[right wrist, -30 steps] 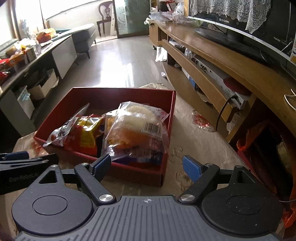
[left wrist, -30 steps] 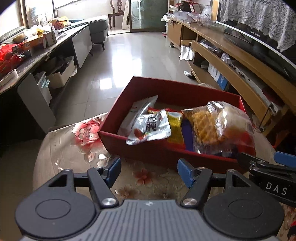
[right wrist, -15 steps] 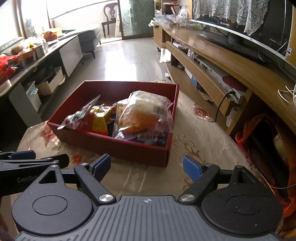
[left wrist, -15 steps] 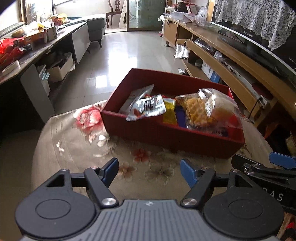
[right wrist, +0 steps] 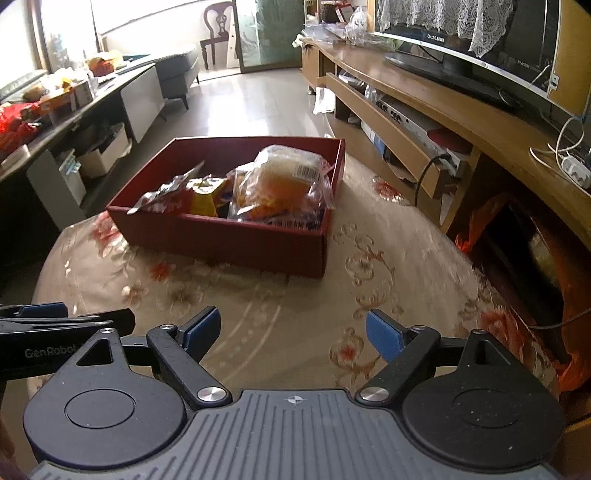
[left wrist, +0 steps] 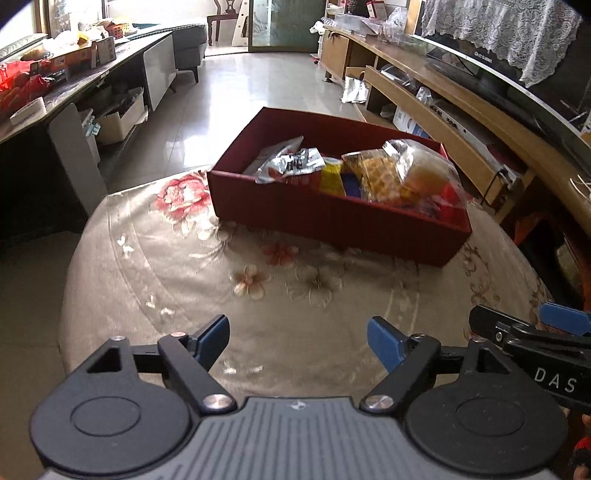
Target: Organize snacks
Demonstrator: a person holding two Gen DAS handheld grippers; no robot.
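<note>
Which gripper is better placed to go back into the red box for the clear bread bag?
Right, marginally. The bread bag lies at the red box end nearer the right gripper. The left gripper faces the silver packet end. Both jaws open, empty.

A pale tiled floor shines with daylight and runs back to a glass door, with a wooden chair standing beside it. Along one side stands a long wooden TV cabinet carrying a television draped with a lace cloth; along the other, a dark cluttered counter leads to a grey sofa. Nearest is a round table under a beige flowered tablecloth.
</note>
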